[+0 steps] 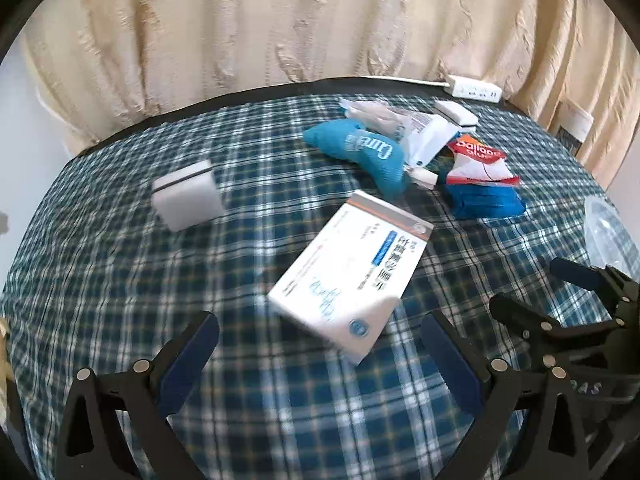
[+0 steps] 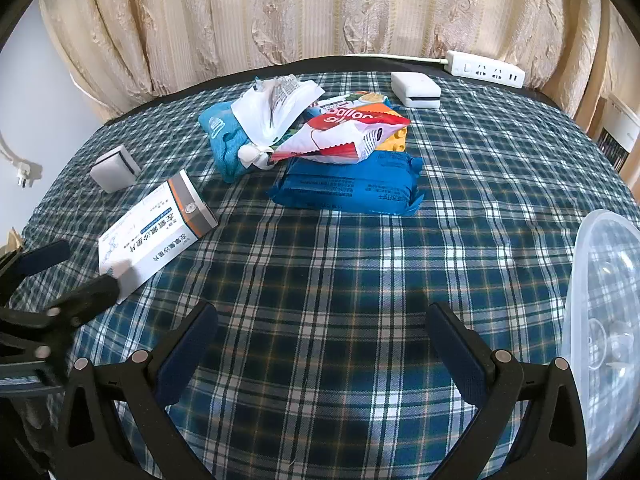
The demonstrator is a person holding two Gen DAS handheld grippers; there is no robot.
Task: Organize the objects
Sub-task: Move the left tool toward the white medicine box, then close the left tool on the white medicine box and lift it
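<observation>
Covering nearly every part of both views, the blue-and-white plaid tablecloth [image 2: 340, 280] carries everything, with cream patterned curtains [image 2: 280, 8] across the top. At the right edge of the right wrist view sits a clear plastic container [image 2: 608, 320] — probably where the loose items belong. The heap in the upper middle comes next: a flat blue wrapped packet [image 2: 348, 192] under a red-and-white snack bag [image 2: 344, 136], a crumpled white plastic bag [image 2: 276, 108] and a teal cloth pouch [image 2: 224, 140] on its left. Lower left lies the white cardboard medicine box [image 2: 156, 232], apart from the heap and so the easiest pick; the left gripper [image 1: 320, 356] has its jaws spread with the box's near corner just between them, touching nothing I can confirm. The right gripper [image 2: 322, 344] is spread too, over bare cloth. Smaller still: a white power strip [image 2: 486, 69], a small white square device [image 2: 416, 90] and a small grey-white block [image 2: 115, 174] — none blocks the box.
</observation>
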